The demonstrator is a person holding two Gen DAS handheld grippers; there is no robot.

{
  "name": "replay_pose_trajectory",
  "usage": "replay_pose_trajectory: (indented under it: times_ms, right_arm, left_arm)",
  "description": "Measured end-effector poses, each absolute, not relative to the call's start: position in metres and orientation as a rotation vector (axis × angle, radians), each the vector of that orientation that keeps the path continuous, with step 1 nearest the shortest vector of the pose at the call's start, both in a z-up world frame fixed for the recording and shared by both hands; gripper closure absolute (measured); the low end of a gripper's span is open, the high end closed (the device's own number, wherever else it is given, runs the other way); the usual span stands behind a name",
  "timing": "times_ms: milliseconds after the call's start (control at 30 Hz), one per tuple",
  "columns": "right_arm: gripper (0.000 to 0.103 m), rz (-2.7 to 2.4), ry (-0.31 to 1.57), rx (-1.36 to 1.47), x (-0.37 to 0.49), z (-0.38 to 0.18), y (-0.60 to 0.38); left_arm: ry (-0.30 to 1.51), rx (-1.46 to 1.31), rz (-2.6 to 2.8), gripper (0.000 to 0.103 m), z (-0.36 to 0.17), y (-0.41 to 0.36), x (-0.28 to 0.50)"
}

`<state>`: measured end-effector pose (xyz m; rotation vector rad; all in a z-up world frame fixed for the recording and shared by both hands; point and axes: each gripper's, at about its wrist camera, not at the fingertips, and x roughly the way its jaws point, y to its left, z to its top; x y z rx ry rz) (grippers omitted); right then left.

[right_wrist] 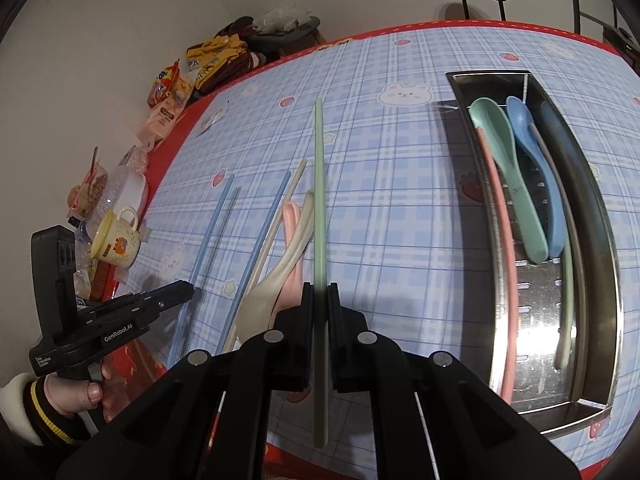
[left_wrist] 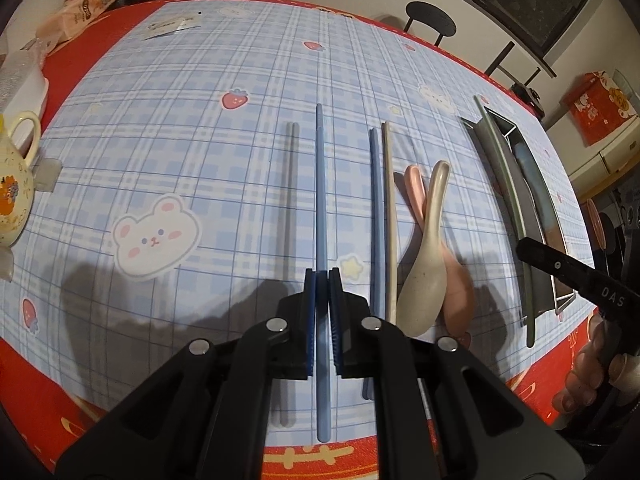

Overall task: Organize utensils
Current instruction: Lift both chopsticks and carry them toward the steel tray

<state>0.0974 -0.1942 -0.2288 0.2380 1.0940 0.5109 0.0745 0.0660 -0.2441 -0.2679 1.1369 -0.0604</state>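
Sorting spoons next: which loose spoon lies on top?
The beige spoon; it crosses over the pink spoon beside the chopsticks.

**Pastels on plaid**

The bench (left_wrist: 240,152) wore a pale blue plaid cloth dotted with white bunnies and red strawberries, bordered in red. Chopsticks lay in soft shades — one light blue chopstick (left_wrist: 321,184), a grey pair (left_wrist: 291,184), a sage green chopstick (right_wrist: 319,200). The spoons were cream (left_wrist: 424,276) and pink (left_wrist: 456,284). In the silver tray (right_wrist: 596,216) sat a mint spoon (right_wrist: 508,168) and a blue spoon (right_wrist: 540,184). Both hand-held grippers were black — the left (left_wrist: 322,280), the right (right_wrist: 319,292).
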Motion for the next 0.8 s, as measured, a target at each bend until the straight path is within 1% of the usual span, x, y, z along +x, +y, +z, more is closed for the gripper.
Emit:
replay_pose_trajectory:
  times_ms: [400, 667, 800]
  right_arm:
    - [0.096, 0.479, 1.023, 0.325, 0.093, -0.22, -0.239]
    - [0.096, 0.449, 0.999, 0.348, 0.094, -0.215, -0.276]
    - [0.096, 0.436, 0.996, 0.344, 0.095, -0.214, -0.295]
  left_arm:
    - [1.103, -0.28, -0.017, 0.093, -0.214, 0.061, 0.067]
    - [1.094, -0.42, -0.071, 0.093, -0.2, 0.034, 0.075]
    - [1.09, -0.433, -0.111, 0.093, -0.195, 0.007, 0.08]
